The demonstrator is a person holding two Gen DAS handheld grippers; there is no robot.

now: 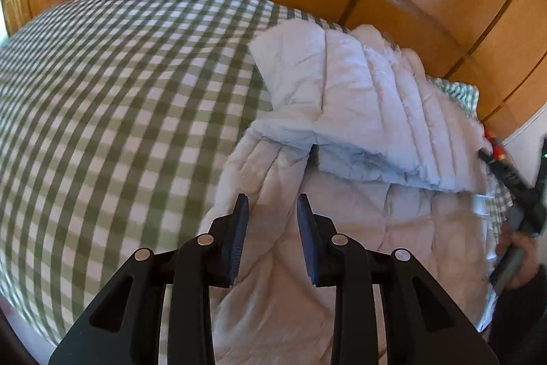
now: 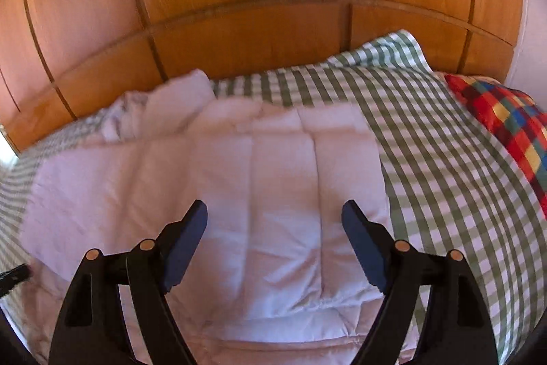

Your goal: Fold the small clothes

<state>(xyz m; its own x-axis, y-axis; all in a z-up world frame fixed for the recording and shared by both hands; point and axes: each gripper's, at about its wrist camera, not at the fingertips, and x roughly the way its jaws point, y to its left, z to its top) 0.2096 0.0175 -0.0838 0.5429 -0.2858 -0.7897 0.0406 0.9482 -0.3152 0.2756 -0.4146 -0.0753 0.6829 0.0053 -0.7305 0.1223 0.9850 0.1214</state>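
Observation:
A white quilted garment (image 1: pixel 359 112) lies on the green-and-white checked bed sheet (image 1: pixel 119 108), its upper part folded over the lower part. My left gripper (image 1: pixel 270 204) hovers over the garment's lower left portion; its jaws stand a little apart with nothing pinched between them. In the right wrist view the same garment (image 2: pixel 273 187) spreads flat below my right gripper (image 2: pixel 275 211), whose jaws are wide open and empty. The right gripper (image 1: pixel 512 187) also shows at the right edge of the left wrist view, held by a hand (image 1: pixel 519 248).
Orange wooden panels (image 2: pixel 239 5) rise behind the bed. A pillow in red, blue and yellow checks (image 2: pixel 506 125) lies at the right. Bare checked sheet (image 2: pixel 444 177) runs between the garment and the pillow, and a wide stretch of it lies left of the garment.

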